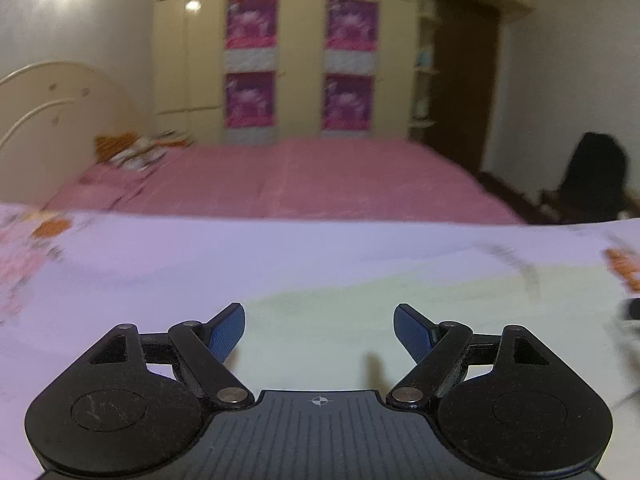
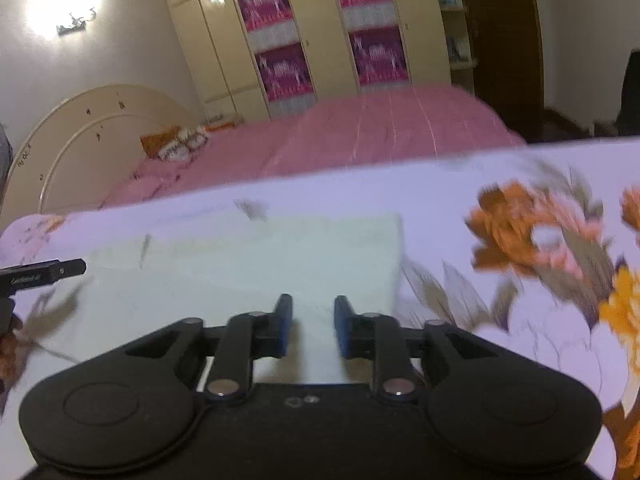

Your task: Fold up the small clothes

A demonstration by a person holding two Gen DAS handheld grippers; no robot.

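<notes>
A pale cloth (image 2: 248,264) is laid flat on the flowered sheet (image 2: 532,320). Over it, the left gripper (image 1: 319,320) is spread wide and the right gripper (image 2: 313,320) slightly parted; nothing is clamped.

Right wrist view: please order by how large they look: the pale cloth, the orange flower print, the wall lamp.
1. pale cloth
2. orange flower print
3. wall lamp, though it is far away, so its real size is unsure.

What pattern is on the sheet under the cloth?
Orange and yellow flowers on the pale lilac sheet; clearest in the right wrist view.
</notes>
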